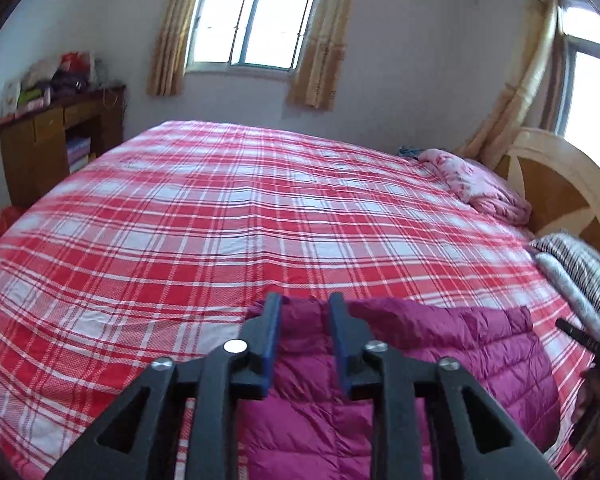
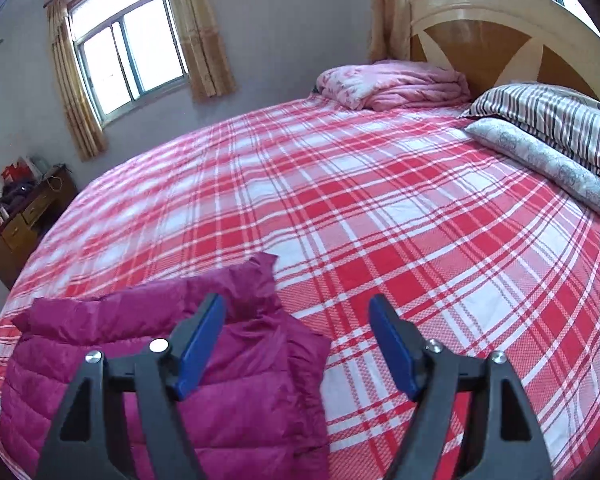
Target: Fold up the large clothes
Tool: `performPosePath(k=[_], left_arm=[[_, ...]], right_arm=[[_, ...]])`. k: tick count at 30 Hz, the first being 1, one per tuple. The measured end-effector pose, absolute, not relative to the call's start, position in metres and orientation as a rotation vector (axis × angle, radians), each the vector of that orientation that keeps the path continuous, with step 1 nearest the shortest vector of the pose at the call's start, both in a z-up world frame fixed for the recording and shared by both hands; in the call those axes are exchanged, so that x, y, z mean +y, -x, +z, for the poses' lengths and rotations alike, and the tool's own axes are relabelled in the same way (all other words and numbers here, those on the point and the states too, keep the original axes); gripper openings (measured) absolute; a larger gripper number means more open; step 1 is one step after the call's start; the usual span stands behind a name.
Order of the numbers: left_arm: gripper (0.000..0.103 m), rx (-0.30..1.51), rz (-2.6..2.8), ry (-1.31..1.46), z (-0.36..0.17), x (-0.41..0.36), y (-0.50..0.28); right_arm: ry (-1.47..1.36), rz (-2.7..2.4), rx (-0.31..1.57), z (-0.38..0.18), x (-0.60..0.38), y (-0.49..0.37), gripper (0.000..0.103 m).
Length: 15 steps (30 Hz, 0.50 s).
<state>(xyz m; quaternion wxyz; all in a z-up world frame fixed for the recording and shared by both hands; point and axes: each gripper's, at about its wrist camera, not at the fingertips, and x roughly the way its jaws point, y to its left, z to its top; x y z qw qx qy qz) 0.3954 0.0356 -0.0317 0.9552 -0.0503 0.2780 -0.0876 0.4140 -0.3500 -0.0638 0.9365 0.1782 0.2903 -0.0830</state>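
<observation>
A magenta quilted down jacket (image 1: pixel 440 364) lies on the near edge of the red-and-white plaid bed (image 1: pixel 220 220). It also shows in the right wrist view (image 2: pixel 228 392), lower left, partly folded with a sleeve or collar end pointing up. My left gripper (image 1: pixel 305 304) hovers above the jacket's left part, jaws open with a narrow gap and nothing between them. My right gripper (image 2: pixel 298 308) is wide open over the jacket's right edge and the bed sheet (image 2: pixel 380 200), holding nothing. The right gripper's body (image 1: pixel 580 336) shows at the right edge of the left wrist view.
A pink folded quilt (image 2: pixel 392 84), a striped pillow (image 2: pixel 560 120) and a grey patterned pillow (image 2: pixel 548 160) lie by the wooden headboard (image 2: pixel 500 28). A cluttered wooden desk (image 1: pixel 56 136) stands left of the bed. Curtained windows (image 1: pixel 256 24) are in the far wall.
</observation>
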Motion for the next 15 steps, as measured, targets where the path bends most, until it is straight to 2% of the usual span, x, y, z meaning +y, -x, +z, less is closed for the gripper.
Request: performPosePath(k=[1, 2, 6, 15], left_arm=[[0.07, 0.547, -0.186, 0.064, -0.037, 0.022, -0.384], [0.083, 0.52, -0.181, 0.013, -0.044, 0.002, -0.373], [0.084, 0.518, -0.113, -0.146, -0.07, -0.048, -0.372], [0.084, 0.706, -0.012, 0.017, -0.118, -0.03, -0.431]], right_arm=[[-0.368, -0.134, 0.558, -0.057, -0.335, -0.404, 0.078], [-0.358, -0.08, 0.539, -0.054, -0.316, -0.397, 0.078], [-0.24, 0.075, 0.564, -0.071, -0.245, -0.405, 0.078], [-0.269, -0.007, 0.666, -0.113, -0.248, -0.466, 0.078]])
